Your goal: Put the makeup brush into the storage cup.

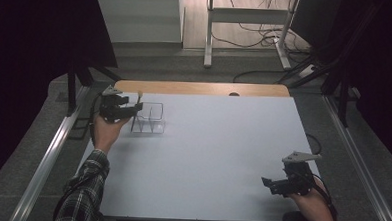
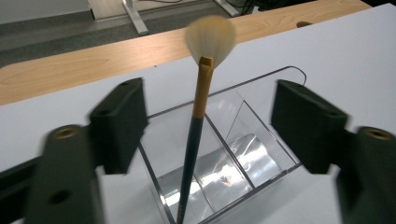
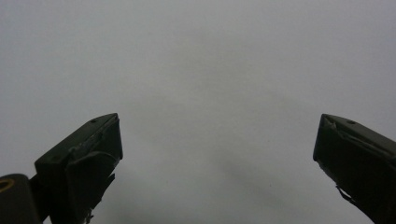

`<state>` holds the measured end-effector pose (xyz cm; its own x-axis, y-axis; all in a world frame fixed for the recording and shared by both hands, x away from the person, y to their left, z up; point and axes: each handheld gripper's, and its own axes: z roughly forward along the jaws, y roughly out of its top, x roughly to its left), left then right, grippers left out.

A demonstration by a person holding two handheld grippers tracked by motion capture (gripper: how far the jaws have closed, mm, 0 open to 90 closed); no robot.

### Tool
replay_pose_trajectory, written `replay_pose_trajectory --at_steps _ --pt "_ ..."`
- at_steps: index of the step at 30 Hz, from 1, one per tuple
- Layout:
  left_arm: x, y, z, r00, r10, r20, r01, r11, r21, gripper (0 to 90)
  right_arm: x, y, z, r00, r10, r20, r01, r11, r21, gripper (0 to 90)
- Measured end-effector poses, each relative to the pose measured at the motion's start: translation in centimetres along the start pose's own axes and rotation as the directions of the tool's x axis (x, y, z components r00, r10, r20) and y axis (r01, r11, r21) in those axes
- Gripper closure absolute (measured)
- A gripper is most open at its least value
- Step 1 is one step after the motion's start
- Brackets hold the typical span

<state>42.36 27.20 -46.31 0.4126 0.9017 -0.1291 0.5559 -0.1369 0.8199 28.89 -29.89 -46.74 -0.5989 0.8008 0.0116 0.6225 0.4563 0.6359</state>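
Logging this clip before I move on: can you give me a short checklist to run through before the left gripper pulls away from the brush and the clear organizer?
1. Left gripper jaws apart, pads off the handle: ok.
2. Brush standing in the clear organizer, bristles up, leaning: ok.
3. Brush bottom end settled on the compartment floor: cannot tell, it runs off the picture's lower edge.
4. Organizer flat on the white table, set in from the edges: ok.
5. Right gripper open, holding nothing, far from the organizer: ok.
6. Brush will stay put once the left gripper backs off: cannot tell, it leans and could tip.
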Motion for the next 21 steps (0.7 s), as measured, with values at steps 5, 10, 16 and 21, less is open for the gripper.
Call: replay_pose_trajectory --at_steps 5,10,16,21 --pt "-0.07 0.01 0.42 1.0000 0.001 -0.004 0.000 0.9990 0.046 6.4 0.00 0.00 0.00 1.0000 0.000 -0.001 0.000 1.000 0.000 1.3" --pt "-0.12 0.02 0.44 0.9998 0.011 0.018 -0.013 0.9974 0.071 2.3 0.01 0.00 -0.01 1.0000 0.000 0.000 0.000 1.000 0.000 1.3" --pt "-0.15 0.46 0.04 0.9992 0.004 0.041 -0.006 0.9977 0.068 1.5 0.02 0.00 -0.01 1.0000 0.000 0.000 0.000 1.000 -0.001 1.3" --pt "-0.44 0.79 -0.31 0.9987 0.023 0.047 -0.026 0.9974 0.068 1.0 0.02 0.00 -0.01 1.0000 -0.001 0.000 0.001 1.000 -0.001 1.3"
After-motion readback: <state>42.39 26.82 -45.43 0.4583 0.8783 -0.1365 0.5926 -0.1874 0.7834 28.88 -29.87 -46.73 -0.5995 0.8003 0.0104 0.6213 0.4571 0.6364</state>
